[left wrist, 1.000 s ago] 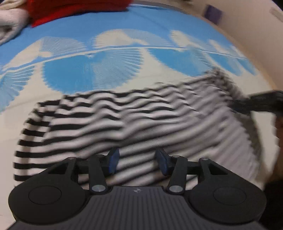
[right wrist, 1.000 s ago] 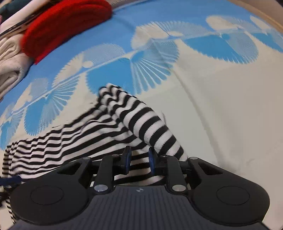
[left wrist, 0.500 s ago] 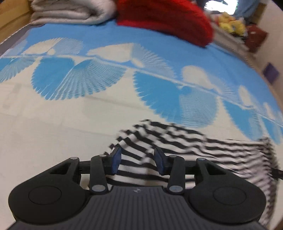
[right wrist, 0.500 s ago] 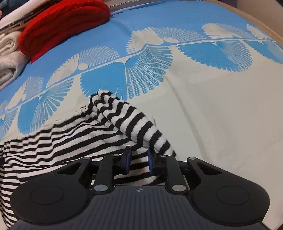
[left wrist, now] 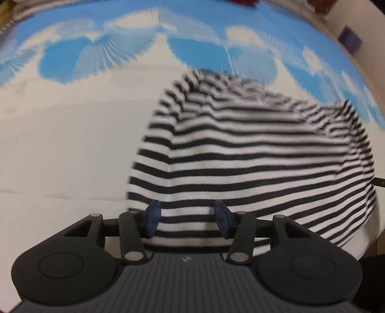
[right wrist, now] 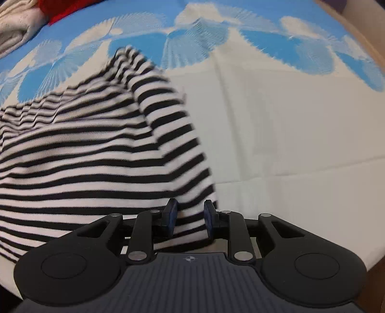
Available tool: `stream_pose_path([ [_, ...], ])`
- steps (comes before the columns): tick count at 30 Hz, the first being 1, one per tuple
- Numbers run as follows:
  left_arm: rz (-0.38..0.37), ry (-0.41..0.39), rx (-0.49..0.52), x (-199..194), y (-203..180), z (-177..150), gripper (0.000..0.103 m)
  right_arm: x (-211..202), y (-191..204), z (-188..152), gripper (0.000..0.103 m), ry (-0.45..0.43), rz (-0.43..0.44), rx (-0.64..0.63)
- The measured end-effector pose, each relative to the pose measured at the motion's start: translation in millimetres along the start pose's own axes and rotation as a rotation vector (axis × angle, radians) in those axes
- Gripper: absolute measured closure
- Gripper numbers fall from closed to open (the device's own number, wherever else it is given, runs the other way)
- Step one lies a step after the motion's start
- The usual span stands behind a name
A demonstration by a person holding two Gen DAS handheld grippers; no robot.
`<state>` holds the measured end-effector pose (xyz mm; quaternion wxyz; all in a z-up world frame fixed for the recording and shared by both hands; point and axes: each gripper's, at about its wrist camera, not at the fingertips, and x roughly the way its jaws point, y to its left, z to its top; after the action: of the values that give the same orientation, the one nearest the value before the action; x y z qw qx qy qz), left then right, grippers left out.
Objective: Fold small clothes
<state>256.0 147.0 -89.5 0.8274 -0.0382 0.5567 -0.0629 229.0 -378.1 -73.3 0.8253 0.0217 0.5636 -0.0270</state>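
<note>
Striped top (left wrist: 252, 154) lies bunched on the bed sheet (left wrist: 60, 144), its near hem running between the spread left gripper (left wrist: 186, 220) and pinched by the right gripper (right wrist: 189, 219); mid-fold, next it needs drawing flat.

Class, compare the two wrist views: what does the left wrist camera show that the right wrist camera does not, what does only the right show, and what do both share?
Only the left wrist view shows the left gripper, its jaws apart around the striped top's near edge, and a purple object by the wall.

Only the right wrist view shows the right gripper, jaws narrower around the top's edge, plus folded white fabric and red fabric at the far corner.

Both show the black-and-white striped top lying on the blue-and-white bedspread.
</note>
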Motion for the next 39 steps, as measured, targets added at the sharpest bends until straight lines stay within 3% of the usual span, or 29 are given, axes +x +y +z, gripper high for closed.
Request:
stream_pose_path([
  [4, -0.006, -0.103, -0.018, -52.7, 1.5, -13.7, 0.052, -48.0, -3.5, -8.4, 0.078, -0.173, 0.005, 0.009],
  [7, -0.023, -0.195, -0.063, -83.7, 0.4, -33.8, 0.064, -93.9, -6.0, -20.4, 0.078, -0.339, 0.07, 0.045],
  [9, -0.046, -0.234, -0.132, -87.5, 5.8, -50.9, 0.07, -117.4, -7.5, -34.8, 0.073, -0.438, 0.131, 0.056],
  [11, -0.032, -0.209, -0.192, -73.2, 12.0, -70.1, 0.072, -127.3, -6.1, -50.8, 0.07, -0.497, 0.158, 0.054],
  [13, -0.017, -0.089, -0.289, -53.9, 20.7, -78.7, 0.075, -130.9, -6.6, -62.6, 0.07, -0.499, 0.161, 0.073],
  [14, -0.054, -0.064, -0.331, -48.1, 24.8, -80.3, 0.075, -134.3, -7.8, -65.3, 0.069, -0.516, 0.176, 0.088],
  [16, -0.085, -0.041, -0.373, -42.4, 30.4, -78.0, 0.075, -135.0, -7.8, -65.2, 0.068, -0.535, 0.188, 0.1],
  [20, -0.13, 0.025, -0.492, -25.7, 44.4, -77.5, 0.07, -126.0, -6.7, -62.8, 0.068, -0.488, 0.158, 0.113],
  [24, -0.118, 0.071, -0.559, -12.5, 52.7, -81.1, 0.059, -117.4, -13.3, -62.3, 0.068, -0.455, 0.166, 0.14],
  [33, -0.093, 0.054, -0.647, 1.2, 67.7, -76.3, 0.058, -116.1, -18.8, -64.3, 0.068, -0.454, 0.17, 0.155],
  [39, -0.083, 0.036, -0.628, 6.2, 61.7, -68.2, 0.059, -112.2, -16.6, -61.8, 0.068, -0.442, 0.156, 0.159],
])
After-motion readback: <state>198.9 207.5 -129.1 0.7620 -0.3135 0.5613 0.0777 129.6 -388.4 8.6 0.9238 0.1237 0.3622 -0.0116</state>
